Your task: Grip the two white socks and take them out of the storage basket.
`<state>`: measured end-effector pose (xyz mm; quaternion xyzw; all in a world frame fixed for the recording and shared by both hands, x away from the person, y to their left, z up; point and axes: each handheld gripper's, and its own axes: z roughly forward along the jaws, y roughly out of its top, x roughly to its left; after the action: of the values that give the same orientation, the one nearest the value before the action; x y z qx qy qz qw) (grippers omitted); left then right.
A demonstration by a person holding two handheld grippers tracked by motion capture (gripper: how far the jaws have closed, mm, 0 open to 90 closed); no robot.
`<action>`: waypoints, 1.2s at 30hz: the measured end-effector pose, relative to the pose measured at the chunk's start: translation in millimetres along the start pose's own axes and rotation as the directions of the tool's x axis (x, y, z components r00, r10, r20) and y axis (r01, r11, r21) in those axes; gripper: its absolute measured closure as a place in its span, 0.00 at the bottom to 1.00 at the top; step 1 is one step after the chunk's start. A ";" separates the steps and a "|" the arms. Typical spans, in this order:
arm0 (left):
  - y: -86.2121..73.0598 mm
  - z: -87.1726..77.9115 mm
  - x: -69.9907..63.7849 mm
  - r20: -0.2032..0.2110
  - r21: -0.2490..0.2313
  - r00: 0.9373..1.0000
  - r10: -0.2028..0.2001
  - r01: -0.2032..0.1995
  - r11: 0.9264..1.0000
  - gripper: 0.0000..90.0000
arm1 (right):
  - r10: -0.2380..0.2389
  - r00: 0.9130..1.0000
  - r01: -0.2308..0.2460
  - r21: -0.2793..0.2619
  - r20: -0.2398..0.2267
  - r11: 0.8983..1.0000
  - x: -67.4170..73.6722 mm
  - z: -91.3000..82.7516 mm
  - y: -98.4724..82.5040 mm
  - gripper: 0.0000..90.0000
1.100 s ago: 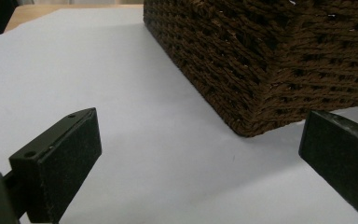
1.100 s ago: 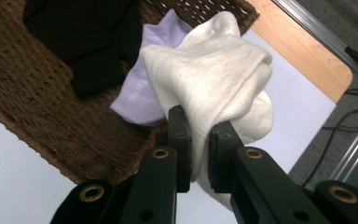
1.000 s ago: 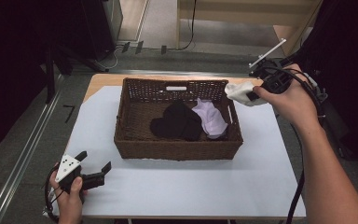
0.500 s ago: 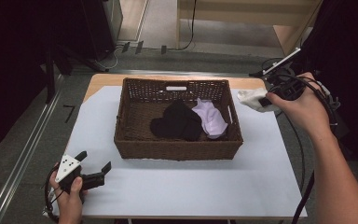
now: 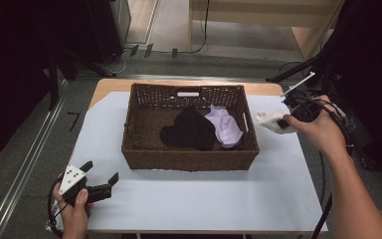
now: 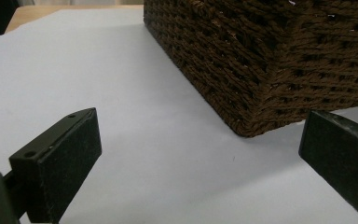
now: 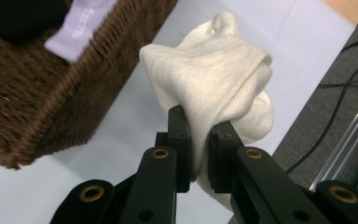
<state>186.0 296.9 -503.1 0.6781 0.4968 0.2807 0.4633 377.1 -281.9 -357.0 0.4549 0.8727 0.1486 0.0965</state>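
Grey floor (image 5: 40,134) around white-covered surface (image 5: 189,199); wooden furniture (image 5: 258,20) beyond it; dark curtains both sides.

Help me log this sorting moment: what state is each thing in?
Right gripper: shut on the white sock.
White sock: bunched, held beside the basket.
Left gripper: open, empty.
Basket: upright, holding garments.
Black garment: crumpled in basket.
Lilac garment: crumpled in basket.

Basket (image 5: 189,149) sits mid-frame on the sheet (image 5: 204,199) covering the table (image 5: 110,83), with two garments inside: one (image 5: 189,130) at centre, another (image 5: 225,127) touching it on the right. Sock (image 5: 271,119) hangs in the right gripper (image 5: 280,123) just right of the basket, above the sheet. Left gripper (image 5: 101,179) sits lower left, near the basket's front-left corner.
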 end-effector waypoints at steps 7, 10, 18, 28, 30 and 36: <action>-0.1 -0.2 -0.1 -0.001 -0.001 1.000 0.002 -0.002 1.000 0.00 | 0.010 1.000 -0.010 0.026 -0.008 1.000 -3.4 19.9 -12.8 0.91; -0.1 -0.2 -0.2 -0.002 -0.001 1.000 0.001 -0.001 1.000 0.00 | 0.015 1.000 -0.014 0.043 -0.015 0.999 -5.3 30.1 -20.4 0.90; -0.2 -0.3 -0.4 -0.006 -0.002 1.000 0.001 -0.001 1.000 0.00 | 0.034 0.999 -0.033 0.051 -0.021 0.998 -9.1 45.8 -36.4 0.89; -0.4 -0.7 -0.3 -0.010 -0.006 1.000 -0.002 0.001 1.000 0.00 | 0.057 0.998 -0.055 0.051 -0.041 0.997 -11.7 58.9 -51.4 0.68; -0.4 -0.9 -0.2 -0.010 -0.006 1.000 -0.001 0.001 1.000 0.00 | 0.047 0.999 -0.047 0.050 -0.016 0.998 -10.5 60.9 -54.4 0.49; -0.4 -0.8 -0.2 -0.010 -0.008 1.000 -0.003 0.003 1.000 0.00 | 0.116 0.993 -0.114 -0.058 0.038 0.992 -3.7 61.5 -67.3 0.02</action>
<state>185.1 297.1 -503.1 0.6742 0.4990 0.2853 0.4637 346.4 -310.9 -437.8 0.5046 0.8384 0.1688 0.1182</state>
